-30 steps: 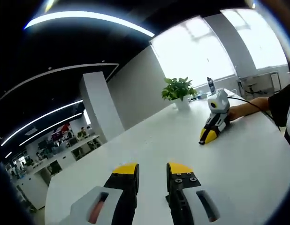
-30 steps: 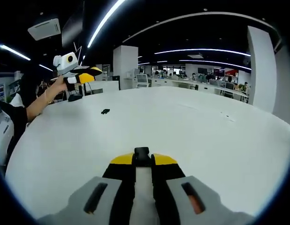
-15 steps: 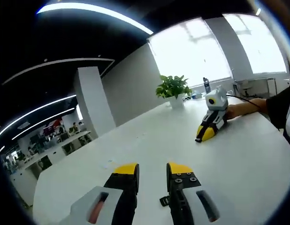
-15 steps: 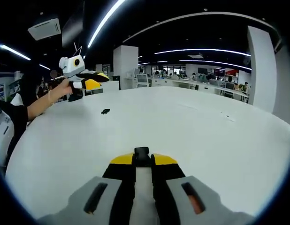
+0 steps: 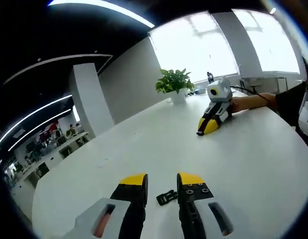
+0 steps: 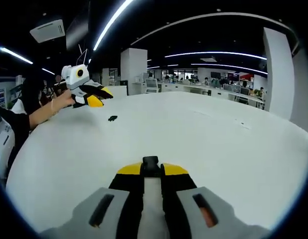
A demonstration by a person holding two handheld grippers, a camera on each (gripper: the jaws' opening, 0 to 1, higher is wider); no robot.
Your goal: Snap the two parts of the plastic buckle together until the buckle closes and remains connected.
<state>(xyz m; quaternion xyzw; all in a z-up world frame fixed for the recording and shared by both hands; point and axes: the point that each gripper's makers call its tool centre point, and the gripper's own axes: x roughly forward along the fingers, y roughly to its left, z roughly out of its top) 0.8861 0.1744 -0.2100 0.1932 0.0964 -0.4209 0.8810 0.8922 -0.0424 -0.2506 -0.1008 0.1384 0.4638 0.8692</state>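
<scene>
One black buckle part (image 5: 167, 197) lies on the white table (image 5: 253, 159), just ahead of and between the jaws of my left gripper (image 5: 162, 181), which stand open and apart from it. That same part (image 6: 112, 118) shows small in the right gripper view, with the left gripper (image 6: 95, 97) hovering tilted above and behind it in a person's hand. My right gripper (image 6: 151, 169) rests low over the table (image 6: 219, 144), shut on the other black buckle part (image 6: 150, 162), which pokes out between its yellow tips. The right gripper (image 5: 206, 125) also appears far off in the left gripper view.
A potted plant (image 5: 174, 85) and a bottle (image 5: 210, 77) stand at the table's far end by the windows. A person's forearm (image 5: 253, 102) lies on the table behind the right gripper. A white pillar (image 5: 86, 107) and office desks lie beyond the table.
The left gripper has come down and tilted toward the table. The loose buckle part has come into sight between its open jaws. The right gripper has not moved.
</scene>
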